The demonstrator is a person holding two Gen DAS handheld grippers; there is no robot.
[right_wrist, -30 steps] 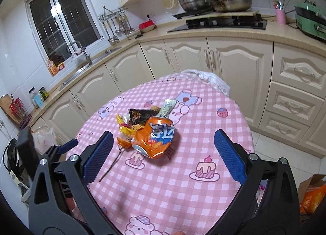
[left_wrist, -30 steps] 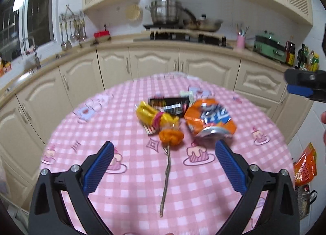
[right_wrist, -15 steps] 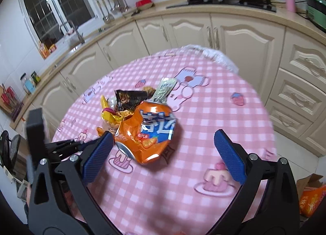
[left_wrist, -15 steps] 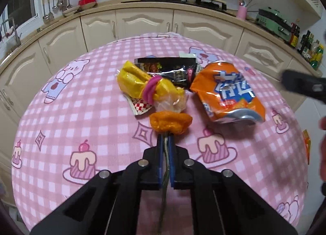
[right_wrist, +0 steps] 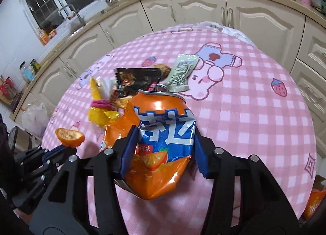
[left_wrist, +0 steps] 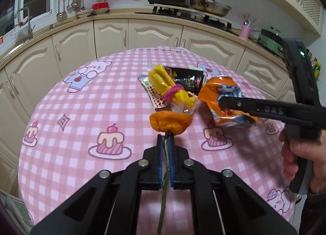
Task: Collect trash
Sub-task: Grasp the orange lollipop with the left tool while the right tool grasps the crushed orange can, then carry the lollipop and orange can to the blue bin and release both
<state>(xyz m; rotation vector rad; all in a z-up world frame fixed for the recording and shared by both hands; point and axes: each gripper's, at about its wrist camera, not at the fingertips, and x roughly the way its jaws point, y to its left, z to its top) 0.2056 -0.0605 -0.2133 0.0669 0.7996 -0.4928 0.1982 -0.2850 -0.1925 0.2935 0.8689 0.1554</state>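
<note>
Pink-checked tablecloth (right_wrist: 254, 112) carries the litter heap. On it the right gripper (right_wrist: 163, 149) clamps a crushed orange can (right_wrist: 161, 133) — its lower end hidden between the fingers. Left gripper (left_wrist: 165, 143) pinches a thin stem (left_wrist: 164, 194) topped with orange peel (left_wrist: 170, 123) — its tip cut off.

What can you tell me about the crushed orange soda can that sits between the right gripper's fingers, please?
The crushed orange soda can is thin shiny metal, orange with a blue-and-white label and printed orange slices. It is badly dented and flattened, its pull-tab top pointing away from the camera toward the black snack wrapper. The right gripper has a blue pad pressed on each side of it. It lies over the pink checked tablecloth; whether it is lifted cannot be told.
</note>
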